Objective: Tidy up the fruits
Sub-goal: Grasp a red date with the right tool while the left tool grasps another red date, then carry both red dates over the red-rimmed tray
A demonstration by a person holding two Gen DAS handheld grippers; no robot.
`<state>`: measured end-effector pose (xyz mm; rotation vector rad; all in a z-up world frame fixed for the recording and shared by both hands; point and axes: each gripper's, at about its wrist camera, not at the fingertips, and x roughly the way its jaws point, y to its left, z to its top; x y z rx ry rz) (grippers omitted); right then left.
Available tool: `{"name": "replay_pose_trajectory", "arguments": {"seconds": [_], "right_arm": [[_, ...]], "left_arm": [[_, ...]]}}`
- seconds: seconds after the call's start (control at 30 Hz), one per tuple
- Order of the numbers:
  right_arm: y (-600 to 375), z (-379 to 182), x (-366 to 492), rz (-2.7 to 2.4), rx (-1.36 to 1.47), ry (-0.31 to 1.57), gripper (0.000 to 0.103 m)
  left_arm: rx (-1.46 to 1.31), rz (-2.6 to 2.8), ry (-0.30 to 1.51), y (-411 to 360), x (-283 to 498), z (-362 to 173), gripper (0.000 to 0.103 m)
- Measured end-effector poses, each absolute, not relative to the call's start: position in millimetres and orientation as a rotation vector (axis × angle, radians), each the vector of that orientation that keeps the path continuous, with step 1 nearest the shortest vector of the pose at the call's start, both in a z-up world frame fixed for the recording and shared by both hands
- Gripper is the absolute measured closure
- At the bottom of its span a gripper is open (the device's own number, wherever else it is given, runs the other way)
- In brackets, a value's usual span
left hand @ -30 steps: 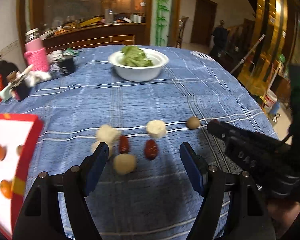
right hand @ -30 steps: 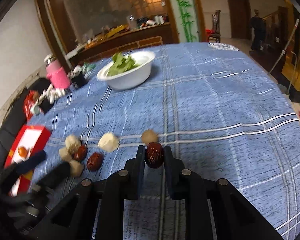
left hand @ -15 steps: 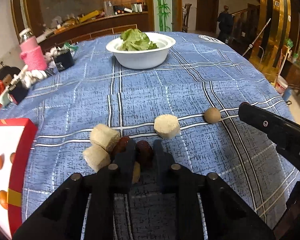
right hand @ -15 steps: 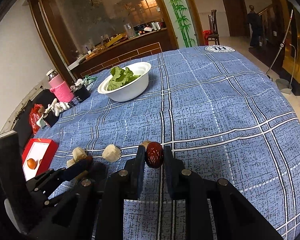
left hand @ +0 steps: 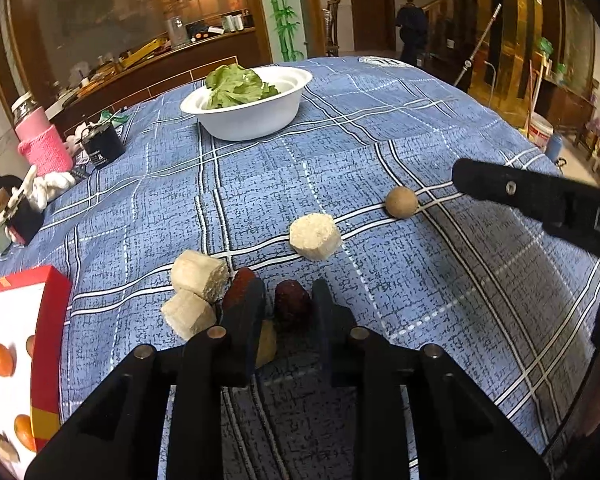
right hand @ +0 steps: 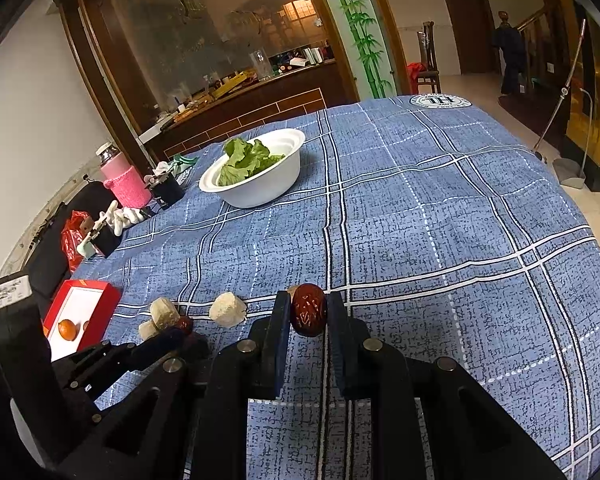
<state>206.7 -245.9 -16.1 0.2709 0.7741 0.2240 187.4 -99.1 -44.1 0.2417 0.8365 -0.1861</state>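
L gripper (left hand: 288, 312) pinching a dark red date (left hand: 292, 310) btwn its fingers, date sitting on the blue plaid cloth (left hand: 380, 160); jaws easing apart a touch w/ the date btwn them, pads look in contact both sides. Pitched down at the cloth, prob so the tips can get under/around low fruit w/o dragging.

Just beyond its L finger: second date (left hand: 240, 286), partly hidden, touching the pale cut chunks (left hand: 198, 276). A tan piece (left hand: 266, 344) sits under/behind the same finger. Tight cluster, so narrow closing is needed – risk of nudging neighbours.

Ahead of the tips, slightly R: another pale chunk (left hand: 315, 236); further R a small round brown fruit (left hand: 401, 202), near the R gripper's finger (left hand: 540, 204) entering from that side.

R gripper (right hand: 309, 316) clamped on its own wrinkled red date (right hand: 309, 315), held clear of the cloth it seems. Prob parked there, waiting for the L to finish so both dates go together.

White bowl (right hand: 260, 196) w/ green leaves well ahead of both grippers, to the L in the R view. Red box (left hand: 48, 320) far L of the L gripper; could be the sort target, can't tell.

Judgement: mid-sort, most fruit not yet grouped.
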Motion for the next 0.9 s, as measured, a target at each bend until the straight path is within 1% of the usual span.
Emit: {"name": "replay_pose_trajectory", "arguments": {"seconds": [0.07, 0.13, 0.27, 0.47, 0.6, 0.9], "right_arm": [[-247, -14, 206, 0.227, 0.273, 0.769, 0.084], [-248, -13, 205, 0.229, 0.278, 0.766, 0.084], [-249, -13, 205, 0.233, 0.286, 0.765, 0.084], [-246, -11, 204, 0.239, 0.275, 0.759, 0.084], [-243, -10, 203, 0.244, 0.260, 0.751, 0.084], [-211, -8, 193, 0.289, 0.178, 0.777, 0.084]], "left_arm": [[0.271, -0.178, 0.833, -103, 187, -45, 0.083], [0.295, -0.159, 0.828, -105, 186, -45, 0.088], [0.280, -0.168, 0.813, -103, 181, -40, 0.088], [0.227, -0.184, 0.751, -93, 155, -11, 0.088], [0.177, -0.145, 0.732, -75, 131, 1, 0.088], [0.056, 0.031, 0.778, -11, 95, 1, 0.088]]}}
